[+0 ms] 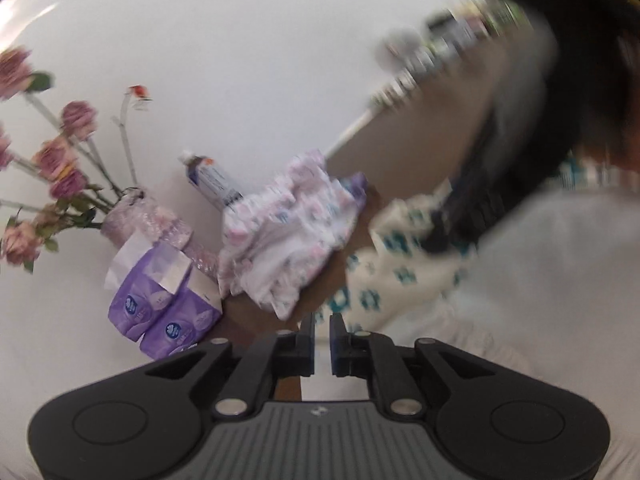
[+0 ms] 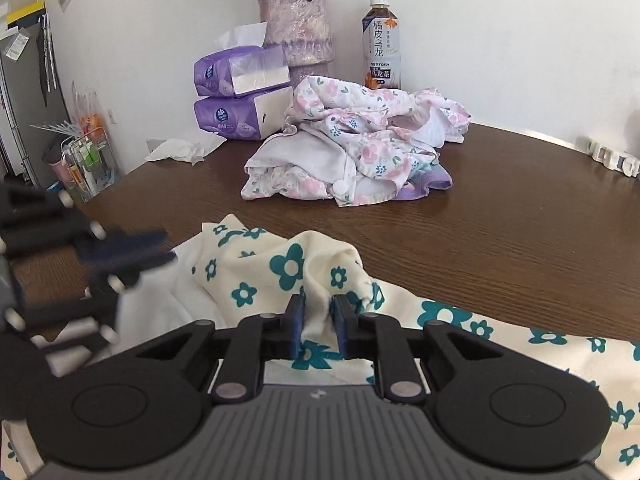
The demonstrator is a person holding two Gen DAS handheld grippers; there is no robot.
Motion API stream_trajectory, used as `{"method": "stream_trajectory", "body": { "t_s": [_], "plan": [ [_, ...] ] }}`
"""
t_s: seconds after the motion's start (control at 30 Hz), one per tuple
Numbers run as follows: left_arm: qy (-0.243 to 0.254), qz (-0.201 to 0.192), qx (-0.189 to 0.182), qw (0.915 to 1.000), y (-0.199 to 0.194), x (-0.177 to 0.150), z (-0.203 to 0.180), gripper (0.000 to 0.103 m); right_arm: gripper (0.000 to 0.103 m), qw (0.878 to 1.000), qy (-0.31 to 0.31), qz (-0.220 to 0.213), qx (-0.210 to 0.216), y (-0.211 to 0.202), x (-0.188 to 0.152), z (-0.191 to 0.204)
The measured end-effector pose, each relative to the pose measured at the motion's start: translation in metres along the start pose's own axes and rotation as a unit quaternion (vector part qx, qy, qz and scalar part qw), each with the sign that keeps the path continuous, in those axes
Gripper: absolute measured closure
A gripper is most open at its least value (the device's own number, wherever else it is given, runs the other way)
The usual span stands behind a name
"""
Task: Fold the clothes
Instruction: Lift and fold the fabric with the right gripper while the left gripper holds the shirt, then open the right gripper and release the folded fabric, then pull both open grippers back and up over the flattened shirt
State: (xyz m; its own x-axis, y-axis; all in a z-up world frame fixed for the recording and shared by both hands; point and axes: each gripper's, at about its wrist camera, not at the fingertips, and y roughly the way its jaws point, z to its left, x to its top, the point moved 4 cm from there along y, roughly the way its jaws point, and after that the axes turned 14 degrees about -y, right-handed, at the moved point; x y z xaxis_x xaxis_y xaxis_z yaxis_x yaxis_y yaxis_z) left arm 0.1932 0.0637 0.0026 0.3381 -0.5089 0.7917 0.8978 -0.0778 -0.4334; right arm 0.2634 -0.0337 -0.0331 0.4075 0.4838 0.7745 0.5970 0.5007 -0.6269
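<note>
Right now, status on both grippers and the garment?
Right gripper shut on cream teal-flowered garment. Left gripper nearly closed, nothing between fingers. Pink floral clothes pile waits behind on table; nothing blocking.

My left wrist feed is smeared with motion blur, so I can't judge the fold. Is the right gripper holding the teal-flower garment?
Observer: Yes. The right gripper is pinched on a raised fold of the cream teal-flower garment.
Operator: Where is my left gripper relative to it?
Observer: The left gripper is at the left of the right view, fingertips at the garment's left edge; too blurred to tell whether it grips.
Operator: Anything loose on the table I can't make out?
Observer: A crumpled white tissue lies on the table, left of the pink floral clothes pile.
</note>
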Motion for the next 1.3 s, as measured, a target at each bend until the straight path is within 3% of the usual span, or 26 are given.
{"method": "stream_trajectory", "body": {
  "t_s": [0.07, 0.17, 0.23, 0.33, 0.47, 0.57, 0.63, 0.77, 0.93, 1.0, 1.1, 1.2, 1.3],
  "plan": [
    [-0.055, -0.017, -0.036, 0.9977, -0.003, 0.016, 0.01, 0.083, 0.087, 1.0, -0.003, 0.001, 0.0, 0.001, 0.0, 0.001],
    [-0.085, -0.003, -0.084, 0.9928, 0.018, 0.03, 0.005, 0.083, 0.087, 1.0, -0.009, -0.003, -0.001, 0.001, -0.001, 0.003],
    [-0.087, 0.028, -0.086, 0.9921, 0.041, 0.025, -0.002, 0.084, 0.087, 1.0, -0.013, -0.006, -0.001, 0.001, -0.002, 0.004],
    [-0.098, 0.058, -0.08, 0.9903, 0.063, 0.011, -0.003, 0.094, 0.087, 1.0, -0.009, -0.007, 0.005, 0.0, -0.002, 0.001],
    [-0.123, 0.071, -0.075, 0.987, 0.06, 0.005, 0.007, 0.089, 0.082, 0.999, 0.024, -0.003, 0.027, -0.005, 0.001, -0.008],
    [-0.154, 0.054, -0.09, 0.9825, 0.029, 0.005, 0.02, 0.079, 0.071, 0.999, 0.016, -0.008, 0.043, -0.036, -0.01, 0.002],
    [-0.167, 0.04, -0.108, 0.9792, -0.003, 0.004, 0.026, 0.062, 0.062, 0.998, 0.01, -0.012, 0.053, -0.057, -0.018, 0.008],
    [-0.178, 0.043, -0.147, 0.9719, -0.071, -0.012, 0.029, 0.061, 0.062, 0.997, -0.002, -0.02, 0.074, -0.098, -0.033, 0.022],
    [-0.213, 0.092, -0.23, 0.9452, -0.135, -0.05, 0.016, 0.061, 0.062, 0.994, -0.017, -0.03, 0.099, -0.151, -0.053, 0.039],
    [-0.215, 0.113, -0.236, 0.941, -0.149, -0.065, 0.008, 0.061, 0.062, 0.994, -0.026, -0.02, 0.106, -0.157, -0.069, 0.05],
    [-0.211, 0.13, -0.226, 0.942, -0.155, -0.078, -0.002, 0.061, 0.062, 0.995, -0.022, -0.01, 0.098, -0.161, -0.088, 0.059],
    [-0.206, 0.137, -0.217, 0.9442, -0.153, -0.088, -0.01, 0.063, 0.062, 0.997, -0.01, -0.008, 0.082, -0.168, -0.103, 0.062],
    [-0.191, 0.124, -0.213, 0.9502, -0.157, -0.09, -0.018, 0.099, 0.062, 0.999, 0.011, -0.008, 0.05, -0.178, -0.117, 0.054]
  ]
}}
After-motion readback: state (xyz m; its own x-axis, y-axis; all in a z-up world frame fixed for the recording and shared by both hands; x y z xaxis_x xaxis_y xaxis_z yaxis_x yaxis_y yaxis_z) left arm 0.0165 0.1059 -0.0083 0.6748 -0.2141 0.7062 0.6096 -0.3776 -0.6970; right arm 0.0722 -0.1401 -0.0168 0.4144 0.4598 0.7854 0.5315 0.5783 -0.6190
